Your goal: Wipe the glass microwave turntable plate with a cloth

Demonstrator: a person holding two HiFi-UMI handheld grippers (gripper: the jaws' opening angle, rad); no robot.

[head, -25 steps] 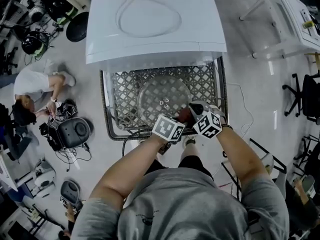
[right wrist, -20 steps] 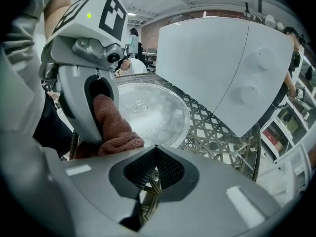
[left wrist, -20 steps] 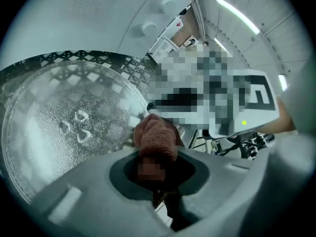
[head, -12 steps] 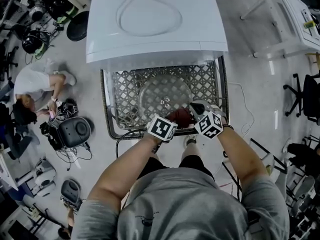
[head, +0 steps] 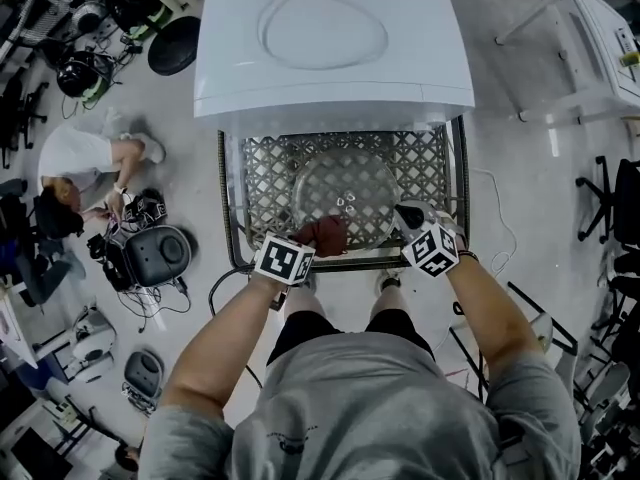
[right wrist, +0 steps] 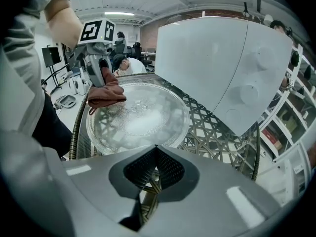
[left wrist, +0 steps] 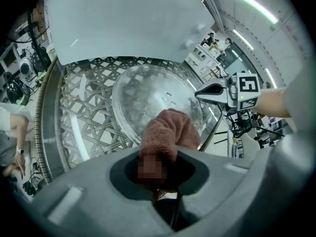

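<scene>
Grey workshop floor (head: 520, 168), with gear and cables strewn along its left side around a seated person (head: 85, 158), and a black office chair (head: 612, 200) at its right. One white appliance (head: 230, 68), flat top up, carrying a looped cable (head: 375, 43). One metal lattice rack (head: 265, 173) set against the appliance's near side. One glass turntable plate (head: 345, 183) lying flat on the rack, right of its centre. One reddish-brown cloth (head: 322, 234), bunched, clenched in the left gripper (head: 308, 243) and resting on the plate's near-left rim. Left forearm reaches in over the rack's near edge. Right gripper (head: 408, 216) held at the rack's near-right corner, jaws closed together, tips at the plate's near-right rim; whether they pinch the glass cannot be told.
</scene>
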